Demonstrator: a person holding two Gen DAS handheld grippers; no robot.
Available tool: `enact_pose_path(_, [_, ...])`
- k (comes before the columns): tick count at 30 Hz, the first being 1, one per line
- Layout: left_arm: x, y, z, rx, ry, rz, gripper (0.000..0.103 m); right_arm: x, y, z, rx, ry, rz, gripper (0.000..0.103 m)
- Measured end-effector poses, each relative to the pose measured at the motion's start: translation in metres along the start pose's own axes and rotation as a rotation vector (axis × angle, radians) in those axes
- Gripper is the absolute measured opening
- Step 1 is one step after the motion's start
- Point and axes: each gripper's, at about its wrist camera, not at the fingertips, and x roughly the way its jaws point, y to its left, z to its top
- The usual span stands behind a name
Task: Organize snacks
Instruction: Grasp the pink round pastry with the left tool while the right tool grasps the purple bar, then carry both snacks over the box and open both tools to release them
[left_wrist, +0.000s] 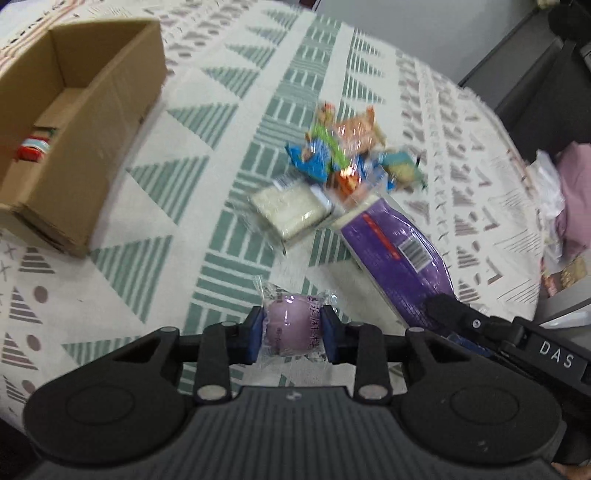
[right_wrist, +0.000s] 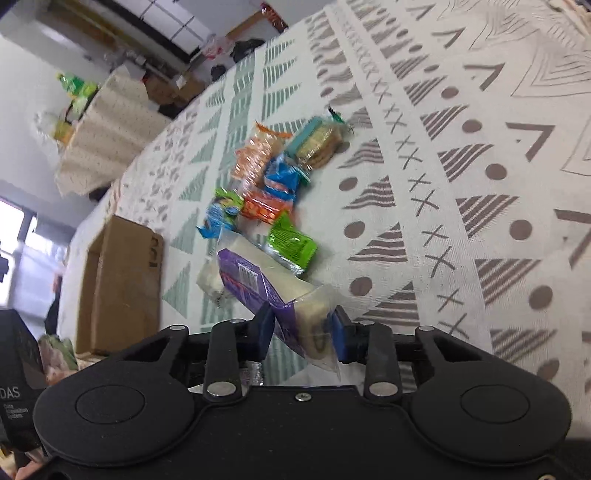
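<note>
My left gripper (left_wrist: 293, 334) is shut on a round purple sweet in a clear wrapper (left_wrist: 290, 328), held just above the patterned cloth. My right gripper (right_wrist: 301, 332) is shut on the near end of a long purple snack packet (right_wrist: 258, 288) with a pale clear-wrapped end; the same purple snack packet (left_wrist: 399, 251) lies at the right of the left wrist view. A heap of small snack packets (left_wrist: 340, 158) in blue, green and orange lies mid-table, with a pale clear-wrapped block (left_wrist: 288, 208) beside it. The heap of small snack packets (right_wrist: 269, 188) also shows beyond the right gripper.
An open cardboard box (left_wrist: 92, 122) stands at the left and holds a red and white packet (left_wrist: 35, 147); the cardboard box (right_wrist: 122, 280) is left of the heap in the right wrist view. The table's edge curves away at the right, with pink and white items (left_wrist: 561, 199) beyond it.
</note>
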Motion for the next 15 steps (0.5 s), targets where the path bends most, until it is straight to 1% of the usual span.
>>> enact_pose_path(6, [-0.035, 0.007, 0.002, -0.011, -0.072, -0.027, 0.032, -0.024, 0.019, -0.008, 0.011, -0.075, 0.021, 0.027])
enact_pose_path(9, [-0.053, 0.012, 0.001, -0.014, -0.112, -0.022, 0.032, -0.036, 0.029, -0.014, 0.013, -0.108, 0.033, 0.026])
enact_pose_path(15, [-0.094, 0.025, -0.002, -0.051, -0.19, -0.019, 0.032, -0.055, 0.05, -0.024, -0.005, -0.17, 0.07, 0.025])
